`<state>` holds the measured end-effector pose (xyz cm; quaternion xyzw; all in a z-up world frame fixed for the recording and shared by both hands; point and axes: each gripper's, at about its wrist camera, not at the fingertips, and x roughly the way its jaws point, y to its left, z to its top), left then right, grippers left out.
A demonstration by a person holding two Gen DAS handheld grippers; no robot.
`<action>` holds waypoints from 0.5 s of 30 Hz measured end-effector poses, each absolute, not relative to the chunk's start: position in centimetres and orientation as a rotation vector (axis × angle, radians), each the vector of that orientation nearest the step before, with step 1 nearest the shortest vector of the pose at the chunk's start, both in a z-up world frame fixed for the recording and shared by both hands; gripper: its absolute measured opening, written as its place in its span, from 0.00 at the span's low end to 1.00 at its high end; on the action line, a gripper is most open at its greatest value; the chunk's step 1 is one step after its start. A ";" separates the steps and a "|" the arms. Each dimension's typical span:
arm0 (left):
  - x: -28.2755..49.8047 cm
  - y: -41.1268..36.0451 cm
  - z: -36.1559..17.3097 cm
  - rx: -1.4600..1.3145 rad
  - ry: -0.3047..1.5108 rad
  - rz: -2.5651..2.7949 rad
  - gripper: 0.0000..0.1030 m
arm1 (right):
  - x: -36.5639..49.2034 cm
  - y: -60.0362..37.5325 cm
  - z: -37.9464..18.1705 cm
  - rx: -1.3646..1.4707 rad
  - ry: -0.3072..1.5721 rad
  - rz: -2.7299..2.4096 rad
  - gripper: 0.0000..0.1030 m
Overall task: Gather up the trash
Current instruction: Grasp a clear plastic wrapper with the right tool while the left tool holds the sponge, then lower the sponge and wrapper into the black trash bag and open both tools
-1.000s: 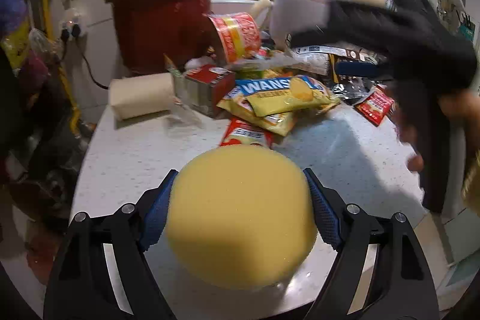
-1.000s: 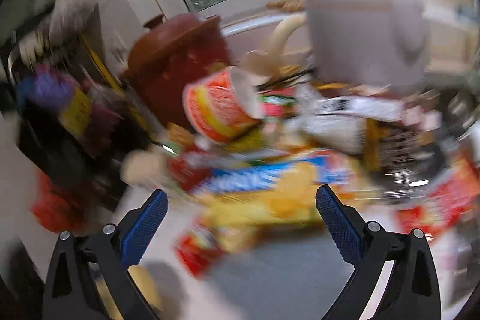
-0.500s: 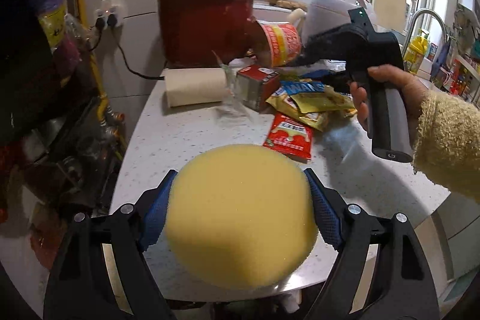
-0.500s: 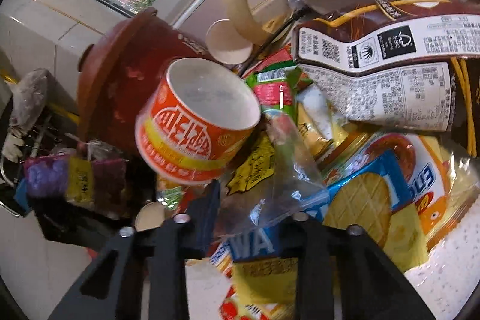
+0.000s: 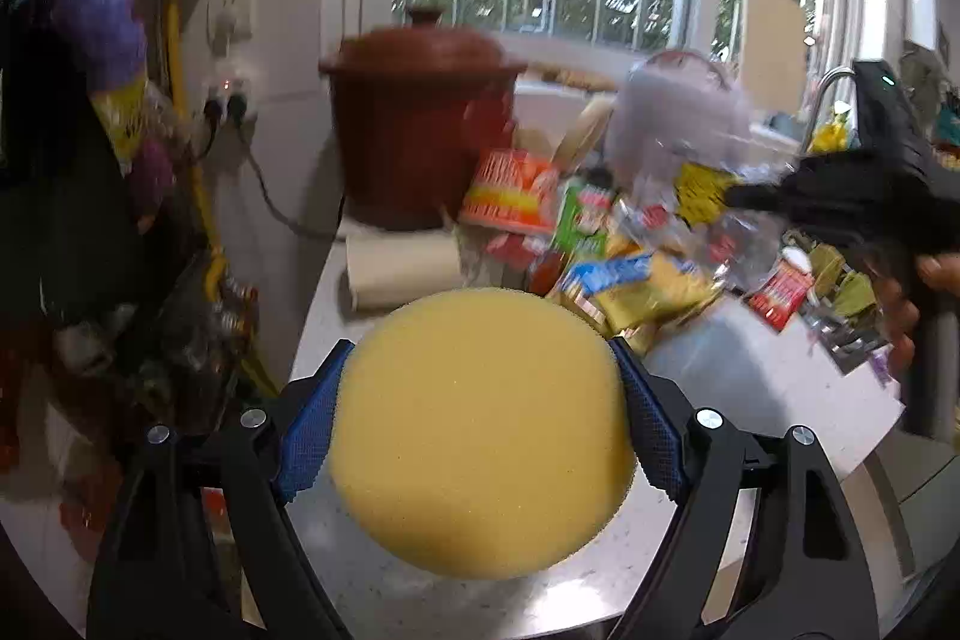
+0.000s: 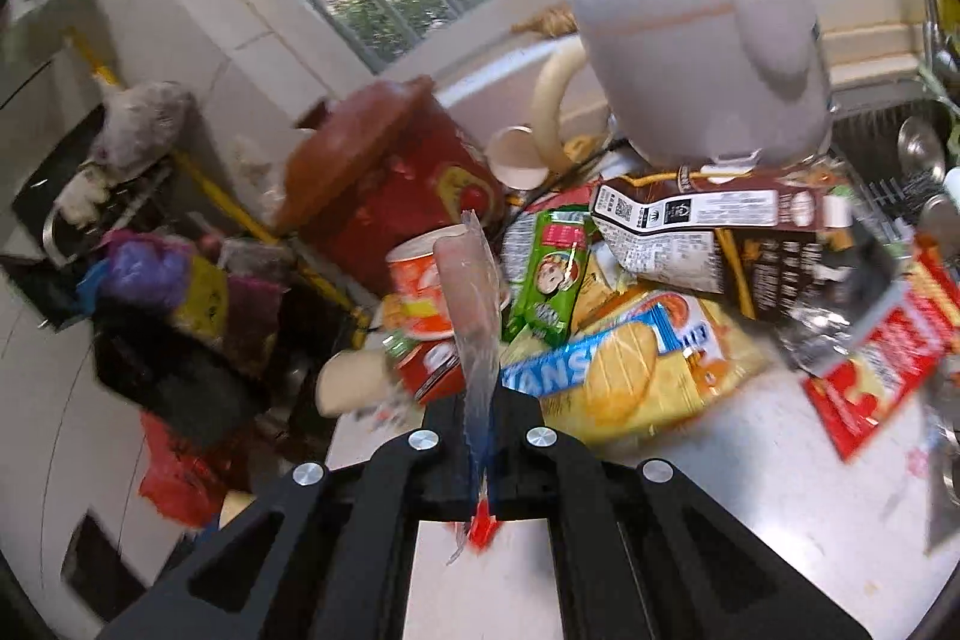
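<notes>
Lying tipped among wrappers, orange cup (image 6: pixel 420 289) seems empty.

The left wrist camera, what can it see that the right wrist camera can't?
Only the left wrist view shows the yellow sponge squeezed between the left gripper fingers, and a person's hand holding the right gripper from outside.

Only the right wrist view shows the right gripper shut on a clear plastic wrapper, and the brown snack bag.

Both show the red clay pot, the orange cup and the blue-and-yellow biscuit packet.
</notes>
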<state>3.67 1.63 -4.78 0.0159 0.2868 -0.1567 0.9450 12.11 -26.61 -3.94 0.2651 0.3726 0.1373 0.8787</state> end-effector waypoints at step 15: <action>-9.9 2.7 -7.8 0.218 0.736 -0.543 0.78 | -9.5 -24.2 -5.9 0.258 1.051 0.360 0.01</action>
